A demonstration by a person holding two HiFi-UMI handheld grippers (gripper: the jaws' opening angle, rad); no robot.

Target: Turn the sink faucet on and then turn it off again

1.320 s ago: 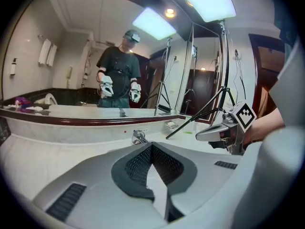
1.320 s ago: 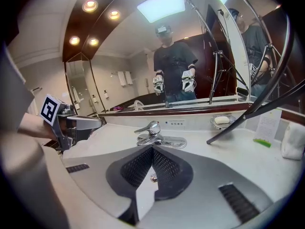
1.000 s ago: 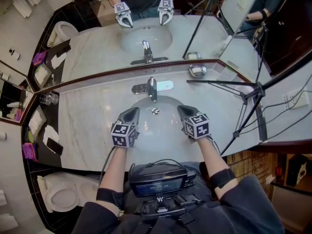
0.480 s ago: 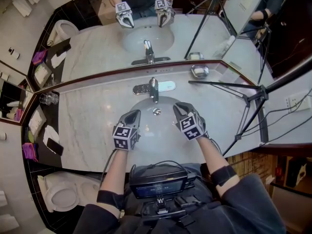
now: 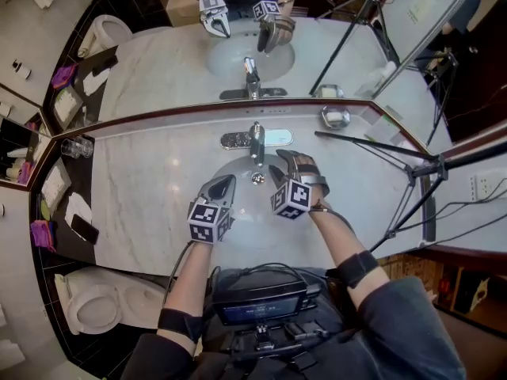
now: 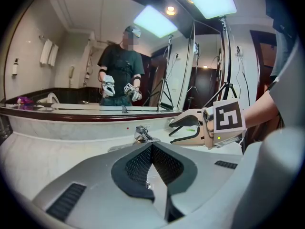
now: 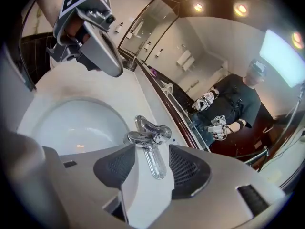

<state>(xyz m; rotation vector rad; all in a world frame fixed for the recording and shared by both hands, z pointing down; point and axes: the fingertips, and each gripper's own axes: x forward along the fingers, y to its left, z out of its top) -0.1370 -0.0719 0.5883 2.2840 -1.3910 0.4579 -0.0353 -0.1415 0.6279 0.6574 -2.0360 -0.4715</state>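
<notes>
Flanking faucet (image 5: 257,139) | soap dish (image 5: 335,117), tripod (image 5: 438,167) | glass (image 5: 77,146) well apart

- Left gripper (image 5: 224,185): fingers (image 6: 138,168) pressed together, empty, angled downward (forearm stretched forward).
- Right gripper (image 5: 290,167): tipped on its side, fingers just been opening wide, nothing clamped.

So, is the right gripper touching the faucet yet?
Apart. Left gripper view shows counter between the faucet and the right gripper, whose fingers have just opened, empty.

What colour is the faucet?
The faucet is shiny chrome silver, clearest in the right gripper view.
</notes>
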